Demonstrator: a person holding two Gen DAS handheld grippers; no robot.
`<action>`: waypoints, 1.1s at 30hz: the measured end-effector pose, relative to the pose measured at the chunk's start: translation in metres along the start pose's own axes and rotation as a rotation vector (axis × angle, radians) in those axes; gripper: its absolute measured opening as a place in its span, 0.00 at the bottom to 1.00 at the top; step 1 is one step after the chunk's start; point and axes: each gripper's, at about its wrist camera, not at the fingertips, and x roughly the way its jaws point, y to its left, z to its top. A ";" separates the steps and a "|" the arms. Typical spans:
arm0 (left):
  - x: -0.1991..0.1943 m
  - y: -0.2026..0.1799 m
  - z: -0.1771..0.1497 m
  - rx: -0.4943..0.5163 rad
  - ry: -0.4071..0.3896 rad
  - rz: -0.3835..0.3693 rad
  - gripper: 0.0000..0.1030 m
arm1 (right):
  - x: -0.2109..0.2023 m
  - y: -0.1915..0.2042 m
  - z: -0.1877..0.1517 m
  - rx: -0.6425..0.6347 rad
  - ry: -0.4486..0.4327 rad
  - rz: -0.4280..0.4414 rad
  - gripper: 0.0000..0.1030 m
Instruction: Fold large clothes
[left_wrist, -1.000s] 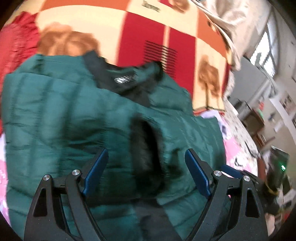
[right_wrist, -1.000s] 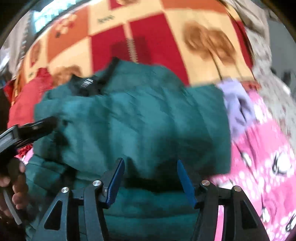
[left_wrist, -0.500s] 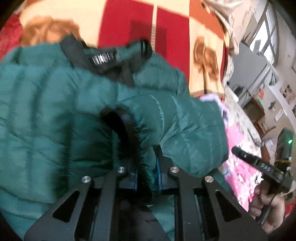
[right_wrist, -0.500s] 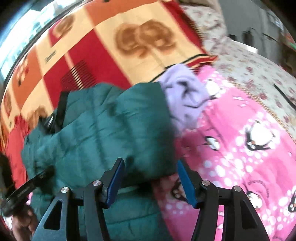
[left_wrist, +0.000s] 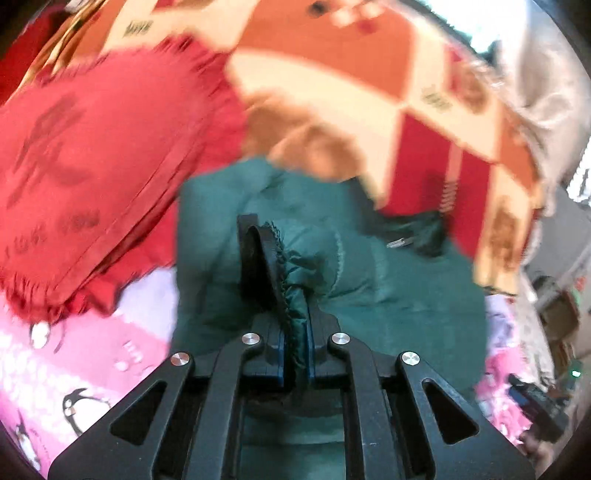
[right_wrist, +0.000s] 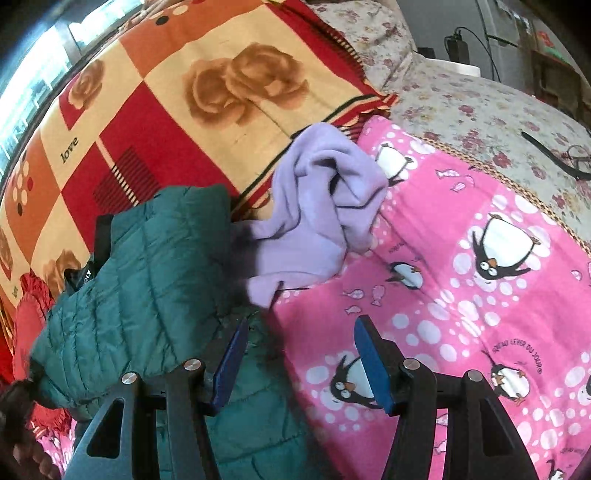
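Note:
A dark green quilted puffer jacket (left_wrist: 388, 295) lies on the bed, with its black collar (left_wrist: 417, 236) toward the checked blanket. My left gripper (left_wrist: 295, 354) is shut on the jacket's sleeve cuff (left_wrist: 284, 266), which has a black elastic edge and stands up between the jaws. In the right wrist view the jacket (right_wrist: 147, 280) is at the left. My right gripper (right_wrist: 299, 365) is open and empty, its blue pads over the jacket's right edge and the pink sheet.
A red fringed cloth (left_wrist: 96, 166) lies left of the jacket. A lilac garment (right_wrist: 317, 214) lies crumpled to the jacket's right. The bed has a pink penguin sheet (right_wrist: 480, 295), a red-orange checked blanket (right_wrist: 177, 103) and a floral cover (right_wrist: 480, 99) behind.
My left gripper shut on the sleeve cuff and carried it leftward across the jacket. My right gripper stayed open and swung right, toward the pink sheet.

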 end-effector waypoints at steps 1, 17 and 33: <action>0.009 0.006 -0.001 -0.012 0.036 0.021 0.17 | 0.000 0.002 0.000 0.000 -0.004 -0.001 0.55; -0.036 -0.026 0.000 0.065 -0.218 0.034 0.21 | 0.041 0.112 -0.009 -0.356 -0.010 0.239 0.56; 0.044 -0.031 -0.027 0.184 0.076 0.226 0.22 | 0.048 0.141 0.015 -0.317 -0.126 0.182 0.60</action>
